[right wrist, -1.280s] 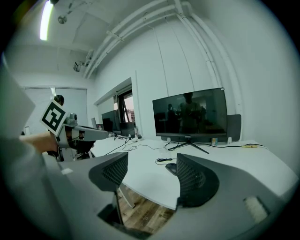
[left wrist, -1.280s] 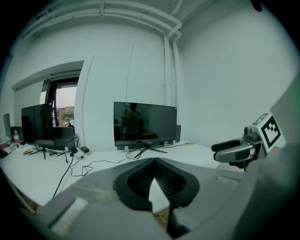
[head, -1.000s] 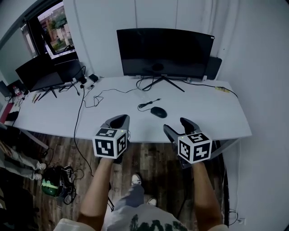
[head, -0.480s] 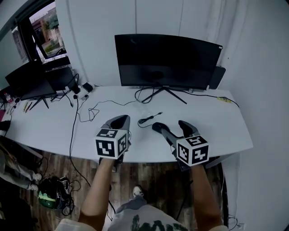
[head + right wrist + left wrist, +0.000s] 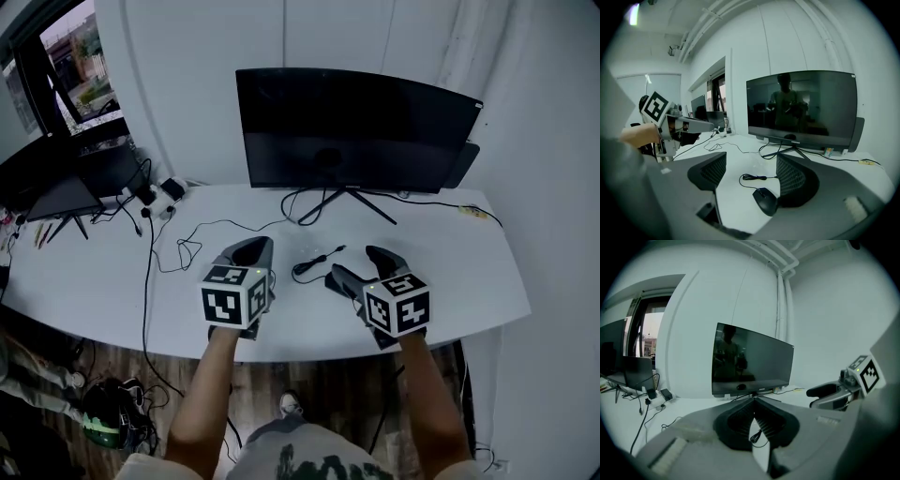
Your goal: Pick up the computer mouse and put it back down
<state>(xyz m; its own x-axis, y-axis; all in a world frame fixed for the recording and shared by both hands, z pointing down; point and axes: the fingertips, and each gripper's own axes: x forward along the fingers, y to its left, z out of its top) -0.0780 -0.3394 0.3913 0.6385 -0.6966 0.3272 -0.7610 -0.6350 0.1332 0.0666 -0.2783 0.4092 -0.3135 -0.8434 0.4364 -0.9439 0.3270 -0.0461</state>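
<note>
The right tool [image 5: 752,160], jaws just opening wide, straddles the small black computer mouse [image 5: 765,200]. Centre it, then close gently.

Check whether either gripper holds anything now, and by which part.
Nothing is held. Right gripper: jaws apart, just opening wider, mouse on the desk between them, unclamped. Left gripper: jaws together, empty.

Your head view looks steeply down on desk [image 5: 94,272], left gripper [image 5: 246,248] and right gripper [image 5: 352,265]. Gripper views sit low, close over the desk, facing the monitor [image 5: 352,131]; all three share it.
</note>
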